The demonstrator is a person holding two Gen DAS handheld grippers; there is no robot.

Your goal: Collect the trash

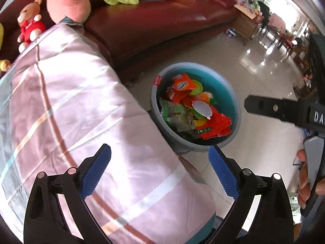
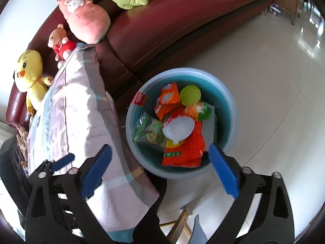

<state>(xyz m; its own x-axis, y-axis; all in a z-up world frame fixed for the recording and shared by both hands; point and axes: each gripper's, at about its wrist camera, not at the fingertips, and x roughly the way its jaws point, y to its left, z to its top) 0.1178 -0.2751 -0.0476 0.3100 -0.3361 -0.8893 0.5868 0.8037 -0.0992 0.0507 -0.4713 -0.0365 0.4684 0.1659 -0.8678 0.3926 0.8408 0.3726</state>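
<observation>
A grey-blue round bin (image 1: 203, 65) (image 2: 182, 71) stands on the floor by the sofa. It holds snack wrappers: an orange pack (image 1: 180, 87) (image 2: 168, 99), a red-orange pack (image 1: 215, 126) (image 2: 182, 152), a green wrapper (image 2: 150, 132), a green lid (image 2: 190, 95) and a white peel-off lid (image 1: 202, 108) (image 2: 178, 130). My left gripper (image 1: 159, 149) is open and empty above the striped quilt, with the bin just ahead to its right. My right gripper (image 2: 160, 148) hangs open and empty over the bin's near rim. Its black body (image 1: 274, 109) also shows at the right of the left wrist view.
A folded pink striped quilt (image 1: 81, 111) (image 2: 81, 111) lies left of the bin. Behind is a dark red leather sofa (image 1: 162, 20) (image 2: 182, 20) with plush toys. Glossy tiled floor (image 2: 274, 81) spreads to the right. A wooden stool leg (image 2: 180, 219) sits below the right gripper.
</observation>
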